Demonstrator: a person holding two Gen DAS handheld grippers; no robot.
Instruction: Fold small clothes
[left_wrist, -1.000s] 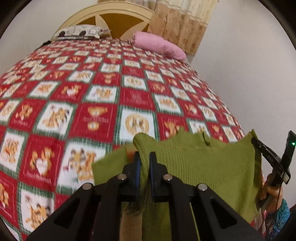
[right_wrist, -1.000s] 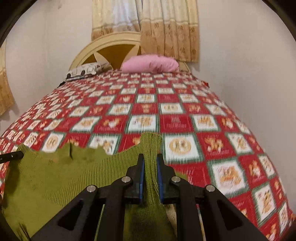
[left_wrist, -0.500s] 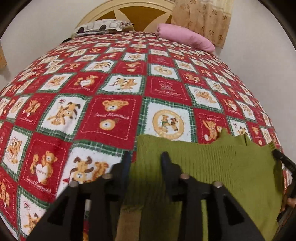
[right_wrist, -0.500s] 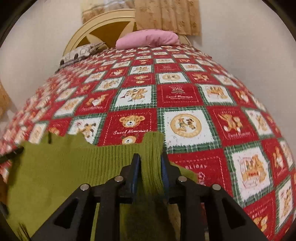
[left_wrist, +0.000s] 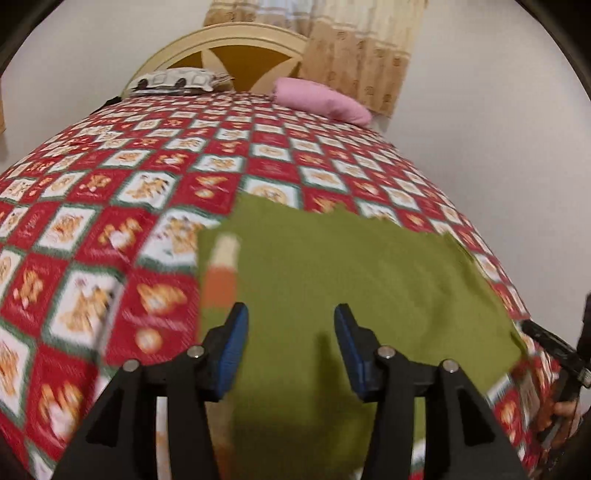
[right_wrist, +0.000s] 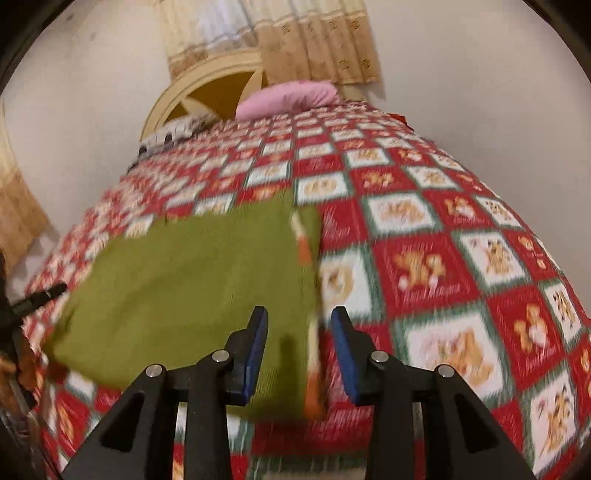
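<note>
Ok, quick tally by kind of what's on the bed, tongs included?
Green garment: 1
Pillows: 2, one pink, one patterned
Tongs: 2, left tongs and right tongs, both open, off the cloth
Total: 5

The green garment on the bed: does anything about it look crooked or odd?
Nothing serious. The green garment lies flat on the quilt, but its far edge is jagged rather than straight, and an orange-and-cream strip shows along one side.
</note>
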